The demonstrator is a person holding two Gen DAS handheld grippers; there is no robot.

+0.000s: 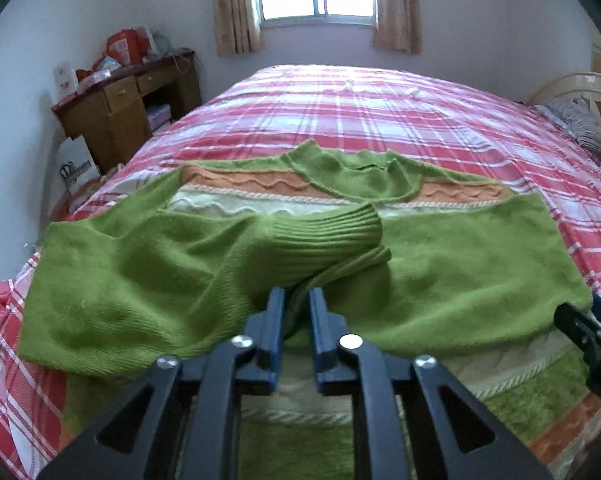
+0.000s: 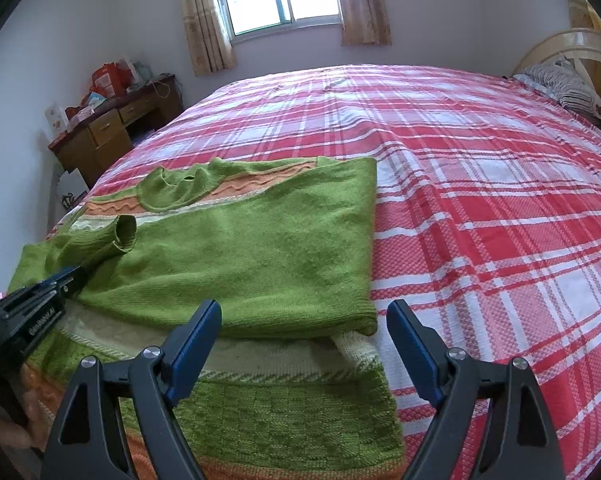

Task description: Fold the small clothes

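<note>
A green knit sweater [image 1: 460,264] with orange and cream stripes lies face up on the plaid bed, both sleeves folded across its chest; it also shows in the right wrist view [image 2: 260,248]. My left gripper [image 1: 298,300] is shut on the left sleeve [image 1: 324,236] just behind its ribbed cuff, and appears at the left of the right wrist view [image 2: 66,278]. My right gripper [image 2: 304,320] is open and empty, hovering over the sweater's near right edge beside the folded right sleeve. Its body shows at the right edge of the left wrist view [image 1: 588,336].
The red and white plaid bedspread [image 2: 480,200] stretches far and right of the sweater. A striped pillow [image 2: 564,84] and headboard are at the far right. A wooden desk [image 1: 132,104] with clutter stands left of the bed under the window wall.
</note>
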